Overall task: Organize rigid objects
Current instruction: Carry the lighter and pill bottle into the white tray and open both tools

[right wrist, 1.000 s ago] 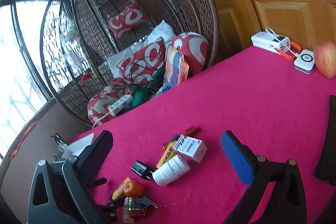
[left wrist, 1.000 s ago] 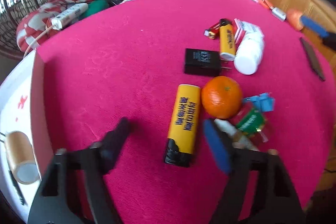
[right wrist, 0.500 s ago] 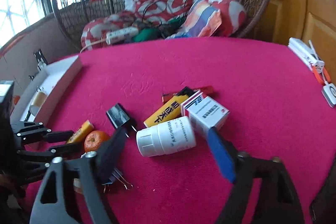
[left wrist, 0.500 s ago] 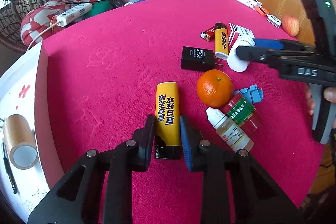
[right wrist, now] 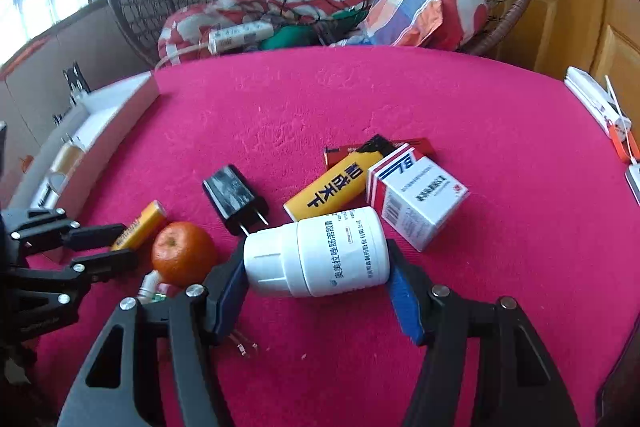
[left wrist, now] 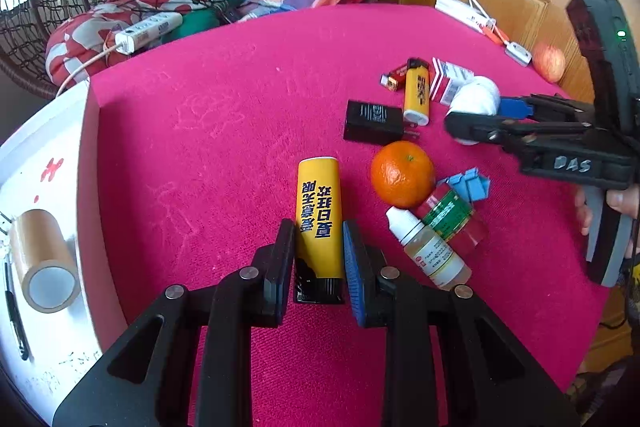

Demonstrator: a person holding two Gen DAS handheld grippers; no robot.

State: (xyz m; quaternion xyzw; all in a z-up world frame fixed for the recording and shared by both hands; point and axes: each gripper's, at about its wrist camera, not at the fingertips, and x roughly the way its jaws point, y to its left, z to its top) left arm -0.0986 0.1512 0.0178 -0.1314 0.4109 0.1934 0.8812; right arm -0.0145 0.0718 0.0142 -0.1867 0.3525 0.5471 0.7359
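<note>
— What sits on the big pink table (left wrist: 224, 131)?

— A white bottle (right wrist: 320, 257) lies there on its side. The right gripper (right wrist: 318, 277) is closing, and its pads touch both ends.

— And the small one?

— The left gripper (left wrist: 318, 259) squeezes the yellow lighter (left wrist: 319, 219), beside the orange (left wrist: 402, 174).

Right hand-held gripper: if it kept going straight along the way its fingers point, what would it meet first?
The white pill bottle already lies between the closing fingers of the right hand-held gripper, so it comes first. Past it, probably the white medicine box or yellow lighter, though depth is unclear.
</note>
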